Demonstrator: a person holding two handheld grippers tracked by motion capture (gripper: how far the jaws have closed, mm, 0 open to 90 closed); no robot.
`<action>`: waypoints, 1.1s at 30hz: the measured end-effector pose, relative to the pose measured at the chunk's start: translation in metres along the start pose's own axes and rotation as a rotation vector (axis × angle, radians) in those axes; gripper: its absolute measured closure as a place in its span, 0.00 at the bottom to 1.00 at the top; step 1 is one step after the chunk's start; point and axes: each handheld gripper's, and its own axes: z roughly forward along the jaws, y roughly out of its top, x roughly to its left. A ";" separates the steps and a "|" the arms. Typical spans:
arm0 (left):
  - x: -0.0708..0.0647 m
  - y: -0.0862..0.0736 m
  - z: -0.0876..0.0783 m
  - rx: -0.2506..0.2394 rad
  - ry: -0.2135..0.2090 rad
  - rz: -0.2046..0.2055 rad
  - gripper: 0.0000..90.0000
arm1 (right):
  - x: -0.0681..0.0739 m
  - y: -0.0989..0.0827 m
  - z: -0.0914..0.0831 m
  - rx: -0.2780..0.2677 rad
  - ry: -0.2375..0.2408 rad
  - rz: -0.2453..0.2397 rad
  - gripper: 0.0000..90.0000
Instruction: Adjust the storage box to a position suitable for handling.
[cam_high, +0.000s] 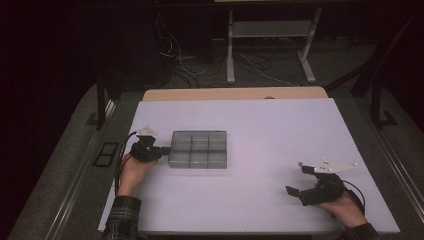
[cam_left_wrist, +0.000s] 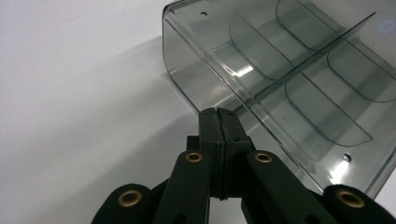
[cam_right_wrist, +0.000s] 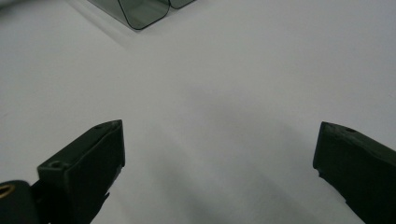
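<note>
High view: left tool (cam_high: 162, 149) clenched against organizer box (cam_high: 199, 149) wall; right tool (cam_high: 299, 185) released. Judged light, rigid, slippery; rim grip advised.

**One overhead camera, two riding low**

The high view looks forward and down across the whole white table (cam_high: 280, 130). The left gripper view sits close against the clear compartment tray (cam_left_wrist: 299, 79) on the table's left. The right gripper view skims the tabletop from the near right, catching that tray's corner (cam_right_wrist: 140, 11) far off.
</note>
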 end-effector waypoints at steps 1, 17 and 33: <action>0.000 0.000 0.000 0.006 0.000 0.002 0.98 | 0.000 0.000 0.000 0.000 0.000 0.000 0.02; -0.006 0.002 0.005 0.023 -0.002 0.025 0.99 | 0.000 0.000 0.000 0.000 -0.003 -0.002 0.02; -0.019 0.008 0.015 0.018 -0.033 0.056 0.98 | 0.000 0.000 0.001 0.001 -0.004 -0.004 0.02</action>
